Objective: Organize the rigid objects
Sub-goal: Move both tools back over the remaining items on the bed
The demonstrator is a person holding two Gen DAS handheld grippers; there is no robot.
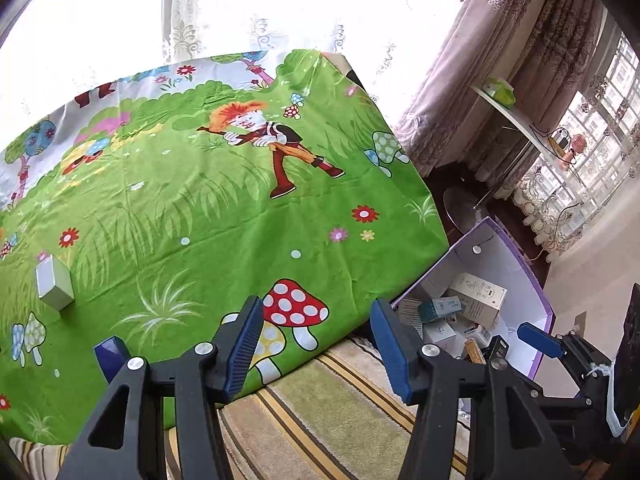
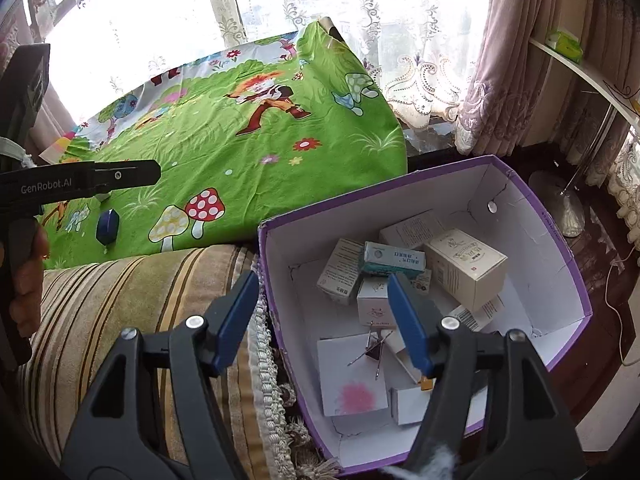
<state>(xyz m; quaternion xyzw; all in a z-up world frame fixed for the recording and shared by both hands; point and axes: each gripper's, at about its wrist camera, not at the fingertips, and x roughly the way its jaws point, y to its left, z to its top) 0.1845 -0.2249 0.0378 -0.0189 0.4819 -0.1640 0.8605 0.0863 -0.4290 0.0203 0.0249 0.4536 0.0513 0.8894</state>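
On the green cartoon cloth (image 1: 240,220) stand a small white box (image 1: 54,286) at the left and a dark blue box (image 1: 110,354) close to my left gripper (image 1: 316,348). That gripper is open, with nothing between its blue pads, above the cloth's near edge. The purple box (image 2: 440,172) with a white inside holds several cartons, among them a tall white one (image 2: 464,268) and a teal one (image 2: 394,260). My right gripper (image 2: 322,320) hangs open and empty over the purple box's left wall. The blue box (image 2: 107,226) also shows in the right wrist view.
A striped cushion with a fringe (image 2: 120,300) lies between the cloth and the purple box (image 1: 516,248). A hand (image 2: 28,280) grips the left tool. Curtains, a white shelf (image 2: 568,64) and a round lamp base (image 2: 560,208) stand at the right.
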